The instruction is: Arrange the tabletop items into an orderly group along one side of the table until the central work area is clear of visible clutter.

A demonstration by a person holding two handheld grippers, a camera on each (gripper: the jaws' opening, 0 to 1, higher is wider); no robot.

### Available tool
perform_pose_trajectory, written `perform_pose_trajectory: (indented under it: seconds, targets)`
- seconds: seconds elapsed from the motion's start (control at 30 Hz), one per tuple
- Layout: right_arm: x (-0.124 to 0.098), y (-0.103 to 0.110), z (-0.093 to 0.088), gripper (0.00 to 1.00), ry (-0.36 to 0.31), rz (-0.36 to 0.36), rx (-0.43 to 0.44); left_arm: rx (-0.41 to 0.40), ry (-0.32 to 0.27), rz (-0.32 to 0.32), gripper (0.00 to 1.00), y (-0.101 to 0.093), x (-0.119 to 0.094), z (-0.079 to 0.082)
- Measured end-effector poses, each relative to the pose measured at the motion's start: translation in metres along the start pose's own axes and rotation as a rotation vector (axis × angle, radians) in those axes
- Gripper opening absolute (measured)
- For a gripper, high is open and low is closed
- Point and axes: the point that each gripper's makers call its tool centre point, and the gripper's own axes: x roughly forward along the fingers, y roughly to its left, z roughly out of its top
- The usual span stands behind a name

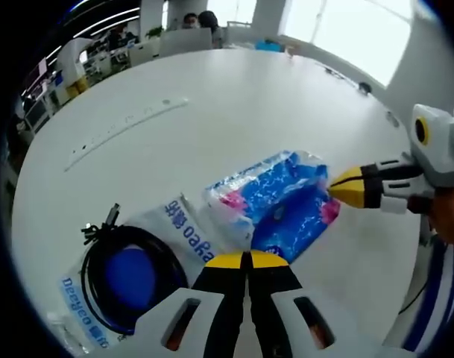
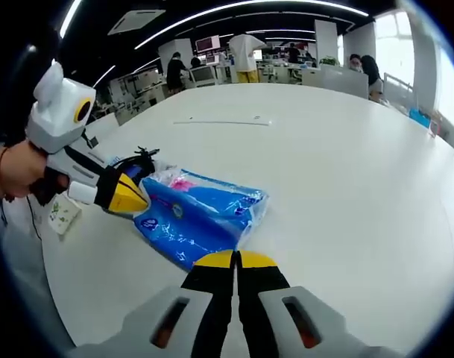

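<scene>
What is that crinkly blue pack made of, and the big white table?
The blue pack looks like thin, glossy plastic film: it wrinkles, catches bright glints, and its clear end lets pale contents show through. What is inside cannot be told for sure. The table looks like a hard, smooth, satin white top, perhaps laminate, since it softly mirrors the ceiling lights.

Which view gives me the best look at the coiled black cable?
The left gripper view: the coiled black cable lies close and its whole loop shows on a white printed bag. In the right gripper view the cable is mostly hidden behind the left gripper.
</scene>
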Motion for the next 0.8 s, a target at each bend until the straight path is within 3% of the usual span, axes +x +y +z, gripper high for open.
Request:
perform_pose_trajectory:
  seconds: [0.8]
  targets:
    - [0.0025,-0.002,-0.0031,0.0,0.004,0.0,0.012,0.019,-0.009,0.015,0.0,-0.0006,0.0016,-0.0024]
